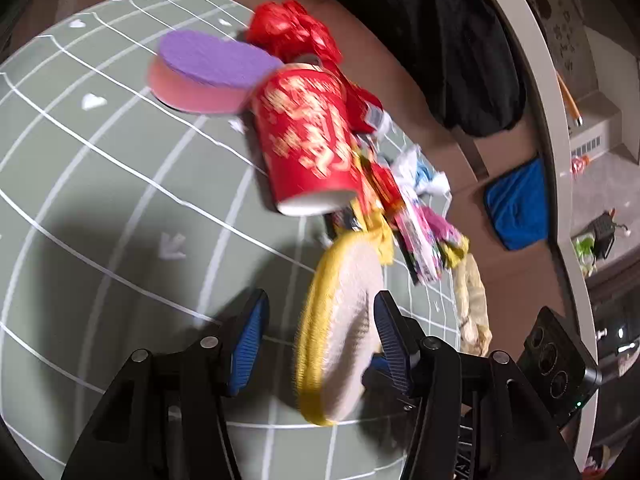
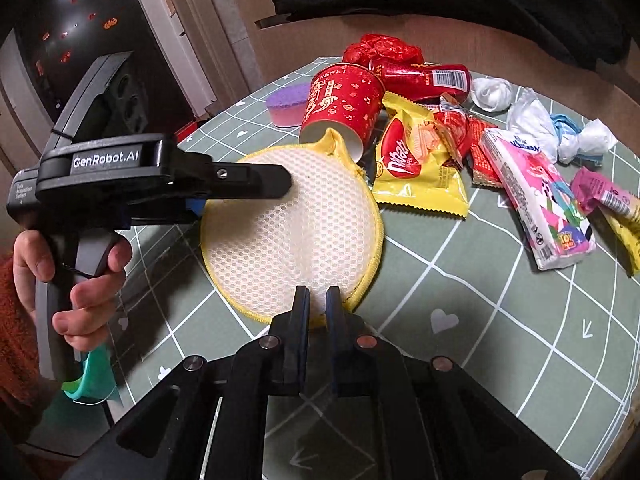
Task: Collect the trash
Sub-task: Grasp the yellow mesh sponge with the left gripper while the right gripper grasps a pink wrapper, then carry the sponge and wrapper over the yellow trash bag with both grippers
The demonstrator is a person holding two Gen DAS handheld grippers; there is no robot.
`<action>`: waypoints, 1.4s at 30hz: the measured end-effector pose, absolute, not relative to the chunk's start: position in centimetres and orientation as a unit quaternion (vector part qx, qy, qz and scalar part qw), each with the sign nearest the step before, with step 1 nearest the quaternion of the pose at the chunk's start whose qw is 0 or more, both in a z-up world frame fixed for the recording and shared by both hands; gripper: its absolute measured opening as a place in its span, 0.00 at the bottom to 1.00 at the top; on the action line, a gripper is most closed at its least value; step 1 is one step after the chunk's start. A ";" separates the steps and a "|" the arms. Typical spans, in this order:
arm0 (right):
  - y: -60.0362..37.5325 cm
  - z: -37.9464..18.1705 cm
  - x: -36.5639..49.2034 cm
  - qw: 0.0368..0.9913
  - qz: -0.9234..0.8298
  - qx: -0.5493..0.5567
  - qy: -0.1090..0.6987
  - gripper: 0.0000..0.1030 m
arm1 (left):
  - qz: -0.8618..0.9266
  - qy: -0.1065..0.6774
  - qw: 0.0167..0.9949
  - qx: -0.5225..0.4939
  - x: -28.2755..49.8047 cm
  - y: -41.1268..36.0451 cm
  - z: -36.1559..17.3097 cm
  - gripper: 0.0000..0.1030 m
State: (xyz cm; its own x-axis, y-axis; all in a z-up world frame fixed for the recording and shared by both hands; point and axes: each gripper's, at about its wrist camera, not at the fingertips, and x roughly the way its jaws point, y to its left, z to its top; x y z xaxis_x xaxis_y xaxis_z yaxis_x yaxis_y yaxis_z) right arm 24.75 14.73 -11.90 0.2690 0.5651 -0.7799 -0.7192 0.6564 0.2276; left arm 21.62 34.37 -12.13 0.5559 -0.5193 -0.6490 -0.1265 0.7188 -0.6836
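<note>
A round yellow-rimmed mesh pouch [image 2: 292,228] is held above the green grid mat [image 2: 500,320]. My right gripper [image 2: 318,300] is shut on the pouch's near rim. My left gripper [image 1: 320,320] is open, and the pouch [image 1: 340,328] stands edge-on between its fingers, against the right one; in the right wrist view the left gripper [image 2: 256,188] reaches over the pouch from the left. Trash lies behind: a red paper cup [image 2: 340,108] on its side, a red can [image 2: 424,78], a yellow snack packet [image 2: 416,164], a tissue pack [image 2: 536,196], white crumpled tissues [image 2: 528,116].
A purple-and-pink sponge [image 2: 286,106] lies left of the cup, a red plastic bag [image 2: 380,50] behind it, and a pink wrapper [image 2: 600,196] at the right. A brown cardboard wall [image 2: 320,20] and dark cloth stand at the back of the mat.
</note>
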 end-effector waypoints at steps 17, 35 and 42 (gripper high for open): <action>-1.4 -4.3 31.2 0.907 0.282 -0.065 0.306 0.30 | -0.009 0.327 0.923 -0.202 18.0 29.5 -2.4 0.14; 0.6 -10.2 39.4 0.815 0.395 -0.116 0.408 0.36 | 0.015 0.348 0.918 -0.190 21.1 25.2 -2.5 0.14; 1.0 -10.6 38.8 0.817 0.370 -0.153 0.416 0.40 | 0.030 0.339 0.926 -0.162 20.7 23.1 -2.0 0.14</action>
State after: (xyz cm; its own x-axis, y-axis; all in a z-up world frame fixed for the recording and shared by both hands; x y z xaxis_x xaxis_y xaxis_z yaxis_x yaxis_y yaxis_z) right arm 38.78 1.02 -10.57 0.3812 0.4764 -0.7923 -0.7314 0.6795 0.0566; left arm 20.73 23.12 -1.98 0.7677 -0.0545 -0.6384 -0.1655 0.9457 -0.2797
